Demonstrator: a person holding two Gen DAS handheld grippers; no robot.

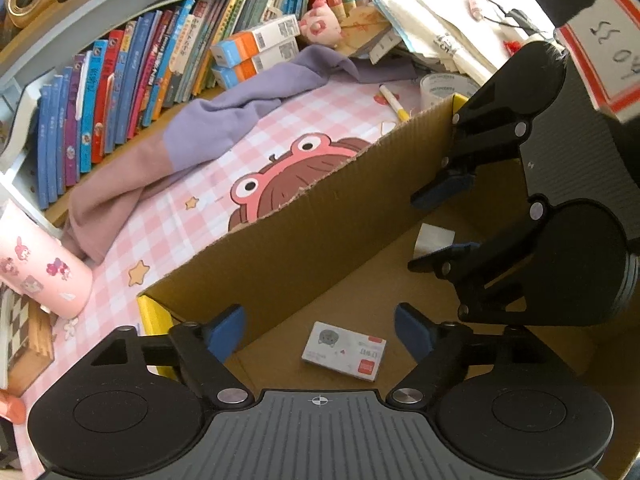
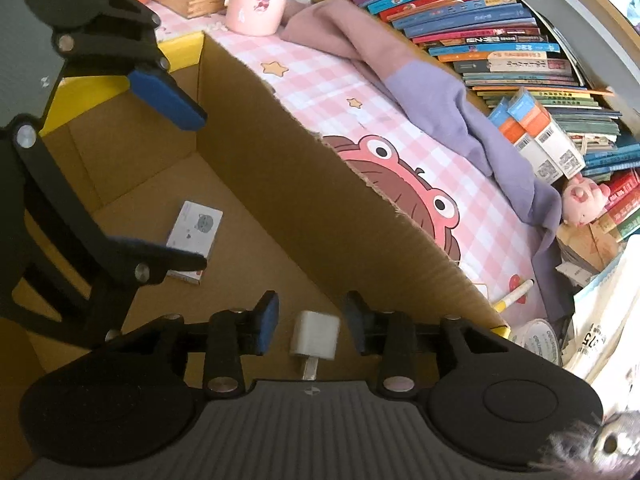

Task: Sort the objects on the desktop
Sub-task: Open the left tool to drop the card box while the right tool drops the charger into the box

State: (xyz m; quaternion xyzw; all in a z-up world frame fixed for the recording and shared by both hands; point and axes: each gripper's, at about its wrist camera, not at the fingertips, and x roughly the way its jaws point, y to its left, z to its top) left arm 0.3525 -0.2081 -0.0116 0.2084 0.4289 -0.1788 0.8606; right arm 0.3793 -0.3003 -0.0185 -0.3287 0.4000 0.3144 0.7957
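Both grippers, left gripper [image 1: 319,330] and right gripper [image 2: 311,322], sit spread apart inside the cardboard box [image 1: 304,236]. The small card pack [image 1: 344,350] and white charger [image 2: 315,338] at the bottom middle look dropped there for sorting.

The red-bordered label [image 1: 604,56] at the upper right edge bears handwritten digits, seen upside down, roughly "4033". The book spines' [image 2: 500,40] print is too small to read.

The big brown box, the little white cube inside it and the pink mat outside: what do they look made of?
The box looks like corrugated cardboard: matte brown, with a ragged torn top edge and faint ribbing. The white cube, apparently a plug charger, seems smooth, slightly glossy plastic with a metal connector sticking out. The mat is flat with a printed check and cartoon pattern; soft plastic or rubber, I cannot tell which.
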